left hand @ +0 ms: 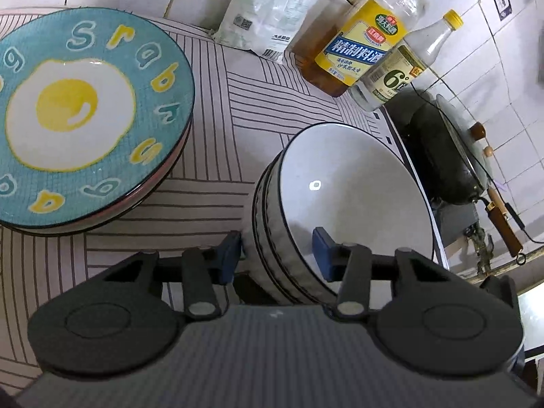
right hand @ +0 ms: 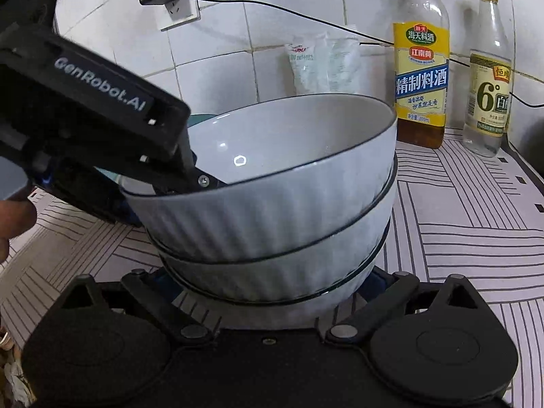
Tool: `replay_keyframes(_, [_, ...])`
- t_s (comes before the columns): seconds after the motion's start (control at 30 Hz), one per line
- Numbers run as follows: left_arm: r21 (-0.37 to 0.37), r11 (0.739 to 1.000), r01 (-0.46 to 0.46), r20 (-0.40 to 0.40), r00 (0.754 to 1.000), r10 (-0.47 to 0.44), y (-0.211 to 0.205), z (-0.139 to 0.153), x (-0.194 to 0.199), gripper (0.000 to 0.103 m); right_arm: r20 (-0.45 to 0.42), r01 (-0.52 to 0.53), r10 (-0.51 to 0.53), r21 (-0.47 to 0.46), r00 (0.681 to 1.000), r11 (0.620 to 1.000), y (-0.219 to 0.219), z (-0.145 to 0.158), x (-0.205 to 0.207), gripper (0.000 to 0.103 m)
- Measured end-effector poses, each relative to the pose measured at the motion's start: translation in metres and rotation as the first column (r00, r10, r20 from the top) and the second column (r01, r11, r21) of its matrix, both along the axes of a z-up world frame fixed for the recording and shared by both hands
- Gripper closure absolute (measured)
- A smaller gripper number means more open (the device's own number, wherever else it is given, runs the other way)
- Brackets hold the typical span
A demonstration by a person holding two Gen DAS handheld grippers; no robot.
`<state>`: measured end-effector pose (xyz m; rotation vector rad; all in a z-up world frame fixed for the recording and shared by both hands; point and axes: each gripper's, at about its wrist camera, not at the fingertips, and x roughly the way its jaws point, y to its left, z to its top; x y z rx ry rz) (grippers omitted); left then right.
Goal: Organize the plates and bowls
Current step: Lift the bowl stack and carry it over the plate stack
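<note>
A stack of white ribbed bowls (left hand: 343, 204) with dark rims stands on the striped mat (left hand: 217, 156); the top bowl (right hand: 272, 176) sits tilted on the ones under it. My left gripper (left hand: 278, 255) is open, its fingers astride the top bowl's rim, one inside and one outside; it also shows in the right wrist view (right hand: 183, 183). My right gripper (right hand: 268, 289) is wide open around the base of the stack, its fingertips mostly hidden behind the bowls. A blue plate with a fried-egg picture (left hand: 78, 119) tops a stack of plates to the left.
Two bottles, a cooking wine bottle (right hand: 421, 64) and a vinegar bottle (right hand: 489, 78), and a white bag (right hand: 323, 64) stand against the tiled wall. A dark wok with a wooden handle (left hand: 452, 156) sits past the mat's right edge. A cable (right hand: 272, 6) runs from a wall socket.
</note>
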<state>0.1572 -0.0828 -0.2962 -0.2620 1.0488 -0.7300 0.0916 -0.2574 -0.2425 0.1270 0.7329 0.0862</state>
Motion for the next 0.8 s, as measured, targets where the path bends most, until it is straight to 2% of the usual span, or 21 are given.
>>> replay_keyframes(0.17, [-0.015,1.0,-0.003,-0.007,1.0,0.002,0.001,-0.002,0.002,0.058,0.008,-0.012,0.012,0.001,1.0,1.0,-0.003,-0.002,0.002,0.002])
replay_keyframes(0.27, [0.02,1.0,0.021,0.022,1.0,-0.022,-0.003,0.002,-0.002,0.057,0.005,-0.015,0.015,-0.017,1.0,1.0,-0.001,-0.002,0.002,0.003])
replay_keyframes(0.33, [0.044,0.998,0.044,0.041,0.998,-0.045,-0.005,0.007,-0.005,0.057,-0.009,-0.03,0.029,-0.067,1.0,0.997,0.004,-0.002,0.002,0.004])
replay_keyframes(0.57, [0.124,0.988,0.09,0.094,0.99,-0.102,0.001,0.028,-0.024,0.057,0.001,-0.064,0.064,-0.044,0.998,0.997,0.008,0.002,-0.007,0.005])
replay_keyframes(0.8, [0.082,0.996,0.031,0.105,0.994,-0.04,0.037,0.06,-0.032,0.057,0.06,-0.1,0.102,-0.037,0.993,0.994,0.028,0.029,-0.011,0.005])
